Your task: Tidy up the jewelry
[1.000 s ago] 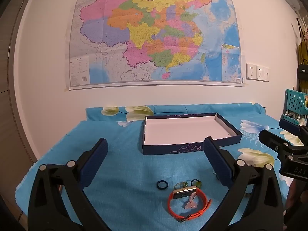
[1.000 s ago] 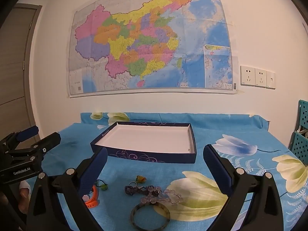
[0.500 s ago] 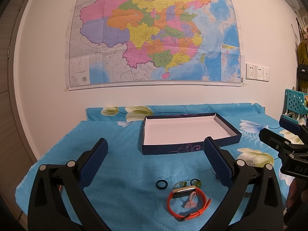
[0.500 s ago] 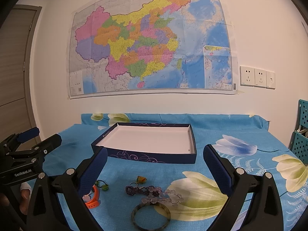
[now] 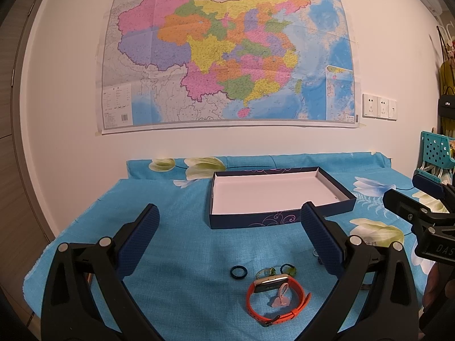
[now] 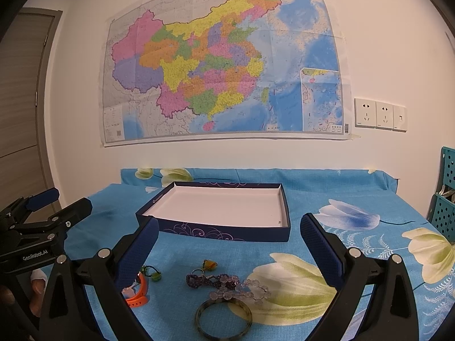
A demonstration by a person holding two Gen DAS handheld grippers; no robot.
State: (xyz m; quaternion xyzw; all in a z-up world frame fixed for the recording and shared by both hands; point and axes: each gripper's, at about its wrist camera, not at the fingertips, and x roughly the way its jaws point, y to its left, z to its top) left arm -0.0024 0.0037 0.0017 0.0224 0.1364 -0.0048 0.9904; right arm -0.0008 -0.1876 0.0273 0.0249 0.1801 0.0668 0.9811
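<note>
An open dark blue box (image 5: 280, 220) with a white inside stands on the blue flowered cloth; it also shows in the right wrist view (image 6: 216, 231). In front of it lie an orange watch (image 5: 277, 298), a dark ring (image 5: 237, 271) and green ornaments (image 5: 288, 269). The right wrist view shows a dark bangle (image 6: 223, 319), purple and clear bead bracelets (image 6: 227, 282), a small ring (image 6: 196, 272) and the orange watch (image 6: 139, 291). My left gripper (image 5: 227, 244) is open and empty above the watch. My right gripper (image 6: 227, 244) is open and empty above the beads.
A large map hangs on the wall behind the table. A teal perforated basket (image 5: 435, 153) stands at the right edge. The table's left edge drops off near a wooden door (image 6: 20, 113). The other gripper shows at each view's side.
Both grippers have barely shifted; the scene has slid slightly in each view. Nothing was taken hold of or moved.
</note>
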